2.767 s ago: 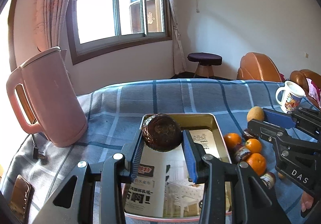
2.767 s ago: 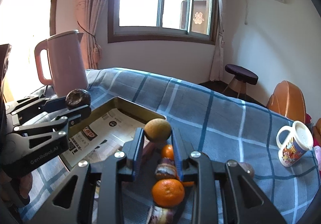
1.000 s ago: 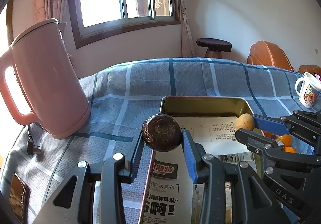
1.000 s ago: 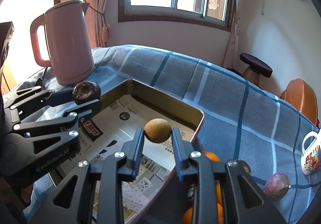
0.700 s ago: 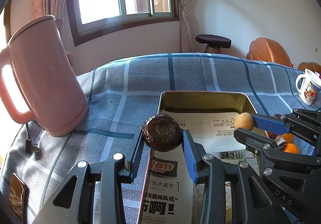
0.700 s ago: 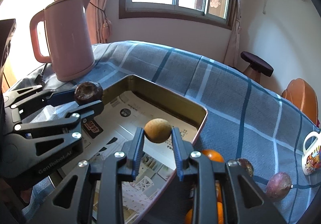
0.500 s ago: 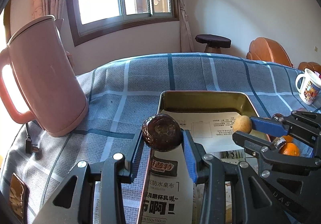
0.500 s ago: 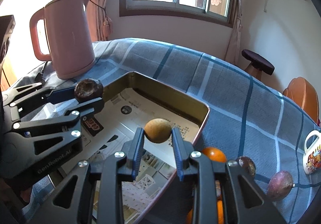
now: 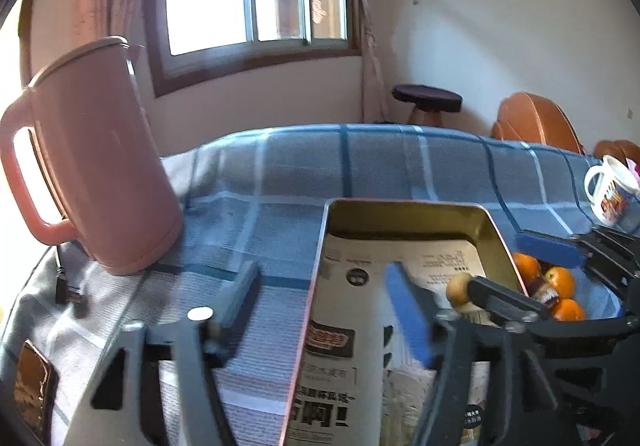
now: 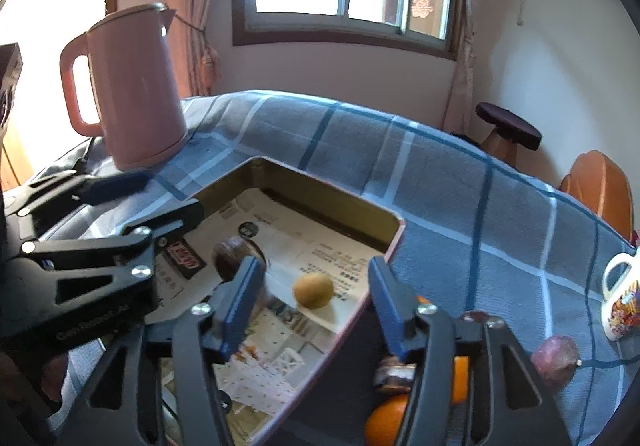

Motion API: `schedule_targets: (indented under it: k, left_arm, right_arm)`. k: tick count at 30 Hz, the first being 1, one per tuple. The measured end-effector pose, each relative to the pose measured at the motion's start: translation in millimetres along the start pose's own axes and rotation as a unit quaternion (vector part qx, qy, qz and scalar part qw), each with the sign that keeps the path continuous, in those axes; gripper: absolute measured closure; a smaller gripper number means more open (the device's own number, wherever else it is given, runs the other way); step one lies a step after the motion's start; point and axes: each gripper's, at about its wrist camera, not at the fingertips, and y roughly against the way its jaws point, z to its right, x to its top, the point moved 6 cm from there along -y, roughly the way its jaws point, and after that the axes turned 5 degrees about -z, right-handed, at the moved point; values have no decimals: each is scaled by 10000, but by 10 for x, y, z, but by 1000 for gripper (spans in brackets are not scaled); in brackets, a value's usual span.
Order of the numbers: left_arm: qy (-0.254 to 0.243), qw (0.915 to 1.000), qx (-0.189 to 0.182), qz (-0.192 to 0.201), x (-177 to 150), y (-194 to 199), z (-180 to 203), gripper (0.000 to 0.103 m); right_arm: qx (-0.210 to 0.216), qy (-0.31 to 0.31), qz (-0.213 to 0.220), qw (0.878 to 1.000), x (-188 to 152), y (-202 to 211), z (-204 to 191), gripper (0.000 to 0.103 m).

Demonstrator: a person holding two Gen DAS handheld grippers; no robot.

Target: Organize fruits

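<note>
The gold tray point(image 9: 404, 206) lined with newspaper sits on the blue checked cloth. My left gripper point(image 9: 322, 302) hangs over the tray's left rim, its jaws opening with nothing between them. In the right wrist view a dark brown passion fruit point(image 10: 234, 258) lies in the tray point(image 10: 332, 182), partly behind one blue pad. My right gripper point(image 10: 316, 300) is over the tray's right side, its jaws also opening. A yellow-brown fruit point(image 10: 313, 290) rests on the newspaper between the pads, touching neither. The left view shows that fruit point(image 9: 458, 288) beside the right gripper point(image 9: 524, 272). The left gripper point(image 10: 148, 202) stands at the left.
A pink kettle point(image 9: 92, 166) stands left of the tray. Right of the tray lie several oranges point(image 9: 560, 280), a dark fruit point(image 10: 394, 372) and a purple passion fruit point(image 10: 556, 360). A white printed mug point(image 10: 622, 298) stands at the far right. A stool and orange chairs stand behind.
Both grippers have opened. The dark passion fruit has left the left gripper and lies in the tray. The yellow-brown fruit has dropped from the right gripper onto the newspaper.
</note>
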Motion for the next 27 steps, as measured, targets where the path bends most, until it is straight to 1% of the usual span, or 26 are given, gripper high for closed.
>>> schedule_targets:
  k: [2,5,8,10,12,17,23,25,27]
  left_arm:
    - [52,9999,-90,109,16,50,-5,27]
    - [-11,9996,-127,248,28,102,24,27]
    - [-53,9994,-180,293,27,122,49,27]
    - [-44,9992,-209,325,26,144,59,27]
    - [-51,9991,-196,365,18,182,84,27]
    - [-160,9986,-301,415,-36,315,258,27]
    - [-309,9973,-517,412,-155,529,561,27]
    - [-419,9961,-674,379,-231,604,726,27]
    - [-538,9952,-746,324,-292,638,860,27]
  right_arm:
    - [-93,-85,42,9999,-1,49,62,33]
    - [-189,-175,96,9996,-28,177,172,33]
    - [-292,-306,169,9990,-118,377,343,33]
    - [-430,-407,190,9981,-222,510,491,32]
    - [-568,-561,193,9966,-364,647,672,28]
    - [-819,-923,19,9924,-794,847,1020,28]
    - [-777,-1105,-305,9904,-1163,844,1098,28]
    - [-676,-1142,-393,9904,-1225,802,1084,29]
    - [-595,-1157,-446,9905,-1273,782,1078,31]
